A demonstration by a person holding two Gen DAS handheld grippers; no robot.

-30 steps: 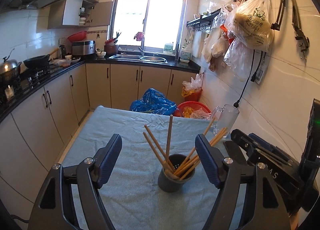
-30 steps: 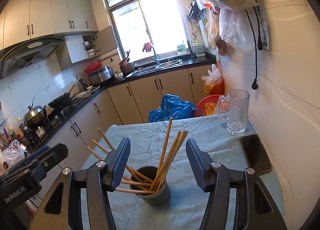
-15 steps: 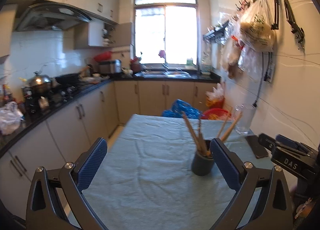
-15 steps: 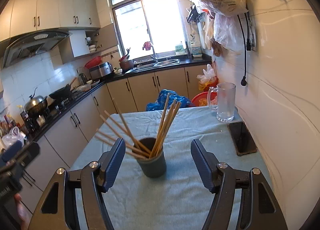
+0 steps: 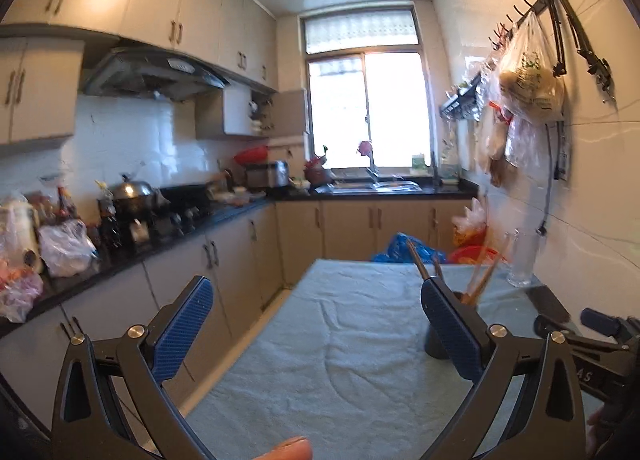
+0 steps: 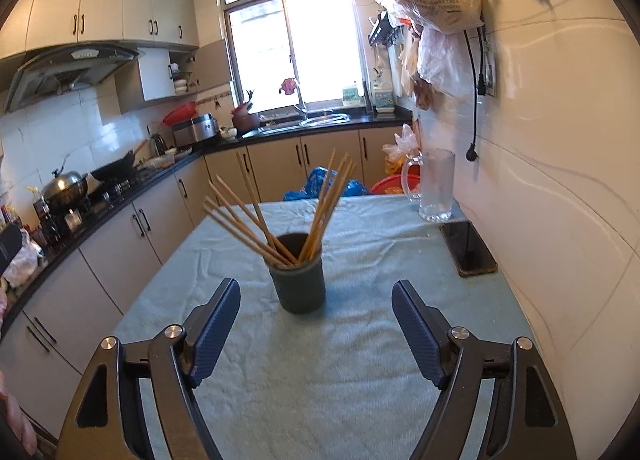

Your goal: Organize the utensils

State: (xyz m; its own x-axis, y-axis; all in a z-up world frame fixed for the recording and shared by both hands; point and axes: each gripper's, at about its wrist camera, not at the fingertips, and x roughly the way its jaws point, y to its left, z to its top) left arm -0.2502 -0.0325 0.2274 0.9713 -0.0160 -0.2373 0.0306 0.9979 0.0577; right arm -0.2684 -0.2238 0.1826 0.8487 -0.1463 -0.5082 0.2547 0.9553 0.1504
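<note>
so left tongs [image 5: 316,324] wide open, empty, off to the left w/ cup [image 6: 297,273] behind its right finger. right tongs [image 6: 316,326] open too, empty, cup dead ahead & nearer. 1 cup on the cloth [image 6: 360,360], approx 10 chopsticks [image 6: 256,220] upright-ish, fanned. 1 glass mug [image 6: 434,184], 1 phone [image 6: 468,248].

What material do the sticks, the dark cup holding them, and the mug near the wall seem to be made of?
Chopsticks: likely bamboo or wood, with a matte, pale tan surface.
Cup: dull dark grey, no gloss; perhaps matte plastic or ceramic, I cannot tell which.
Mug: clear with a handle and a thick base, probably glass, though clear plastic is possible.
</note>
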